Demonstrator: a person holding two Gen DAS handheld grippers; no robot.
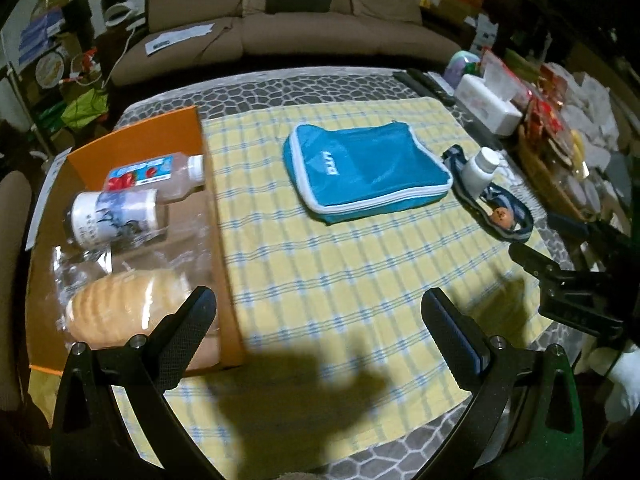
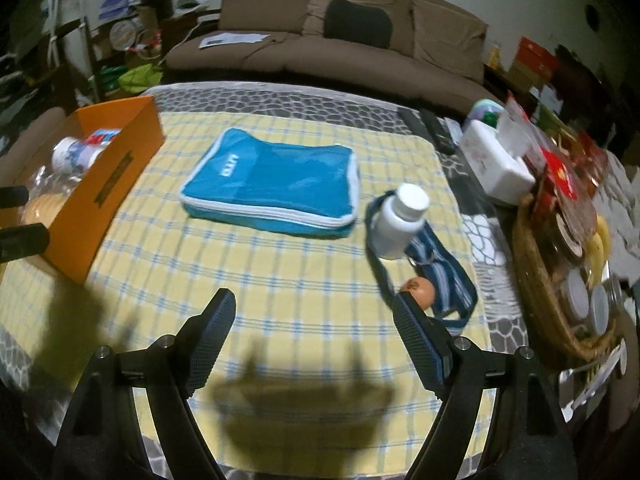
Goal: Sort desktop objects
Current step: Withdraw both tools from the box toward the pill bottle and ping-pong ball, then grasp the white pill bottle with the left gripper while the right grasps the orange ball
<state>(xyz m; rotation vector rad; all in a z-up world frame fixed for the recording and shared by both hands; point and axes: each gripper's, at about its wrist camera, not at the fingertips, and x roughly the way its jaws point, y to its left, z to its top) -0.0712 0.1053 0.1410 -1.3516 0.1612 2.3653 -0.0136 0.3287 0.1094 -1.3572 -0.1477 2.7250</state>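
pouch (image 2: 272, 184): white lettering, unreadable | bottle (image 1: 158, 174): label blurred

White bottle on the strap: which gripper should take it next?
Right. The right gripper is open with the white bottle just ahead. The left gripper, also open, sits beside the orange box, far from it.

blue pouch (image 2: 276, 184) flat mid-cloth | white bottle (image 2: 398, 222) on lanyard (image 2: 444, 280) | bottles boxed (image 1: 160, 176)

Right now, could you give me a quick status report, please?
Both grippers, left and right, open, empty. White bottle and blue pouch still on cloth, outside orange box. Nothing blocking.
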